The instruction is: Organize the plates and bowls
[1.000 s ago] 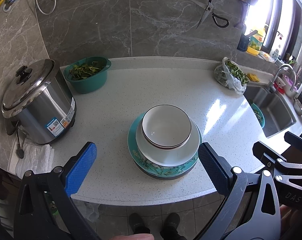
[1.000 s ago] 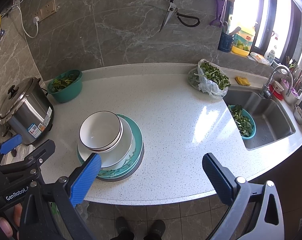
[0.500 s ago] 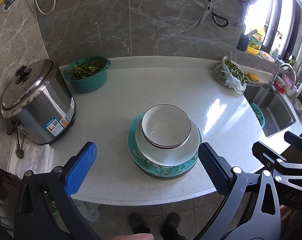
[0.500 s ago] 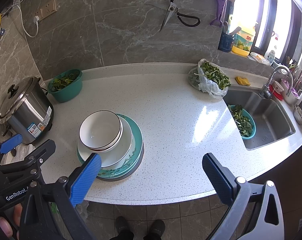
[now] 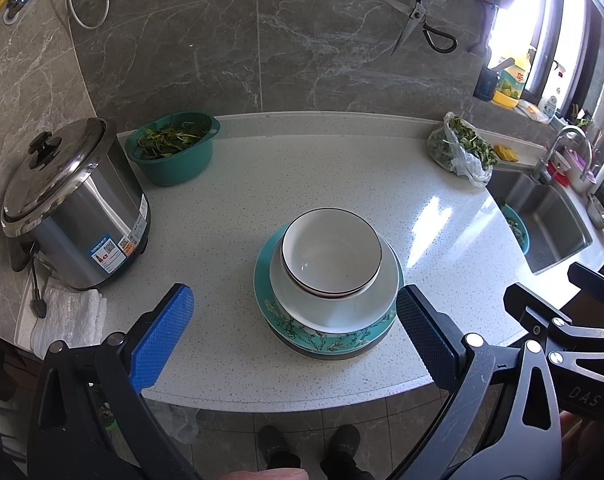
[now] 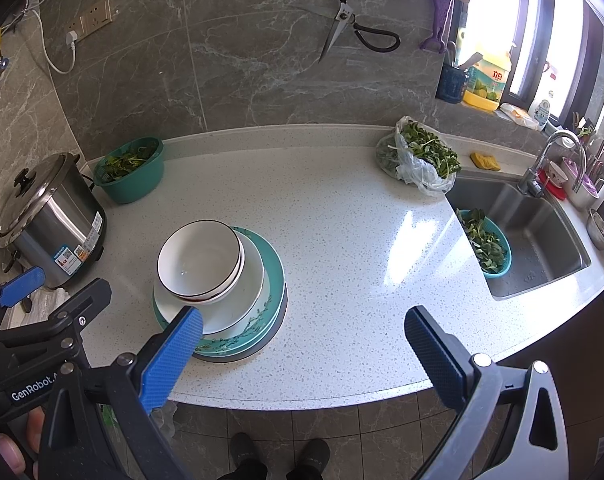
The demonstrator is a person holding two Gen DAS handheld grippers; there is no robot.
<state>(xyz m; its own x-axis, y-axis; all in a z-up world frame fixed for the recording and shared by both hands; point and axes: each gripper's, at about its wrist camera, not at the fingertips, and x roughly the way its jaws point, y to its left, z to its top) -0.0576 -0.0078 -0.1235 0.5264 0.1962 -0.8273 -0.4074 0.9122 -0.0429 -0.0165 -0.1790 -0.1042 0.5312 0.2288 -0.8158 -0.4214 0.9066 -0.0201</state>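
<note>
Speckled white counter [image 5: 322, 168] across both views, sink [image 6: 542, 240] at 3 o'clock. Steel rice cooker [image 5: 69, 208] at 9 o'clock in left-wrist view, green basin w/ greens [image 5: 173, 148] just behind it at 10–11. Bag of greens [image 6: 418, 156] at 1–2 o'clock in right-wrist view, nr sink edge. Dish stack nr front edge of counter: dark plate at bottom, teal floral plate [image 5: 326, 340] on it, white plate [image 5: 334, 312] next, two nested white bowls [image 5: 330, 252] w/ dark rims on top. Stack dead centre in left-wrist view, at 8–9 o'clock in right. Left gripper [image 5: 293, 324] spread wide, empty, fingers either side of stack but short of it, not touching. Right gripper [image 6: 302, 340] spread wide too, empty, over bare counter just right of stack.
</note>
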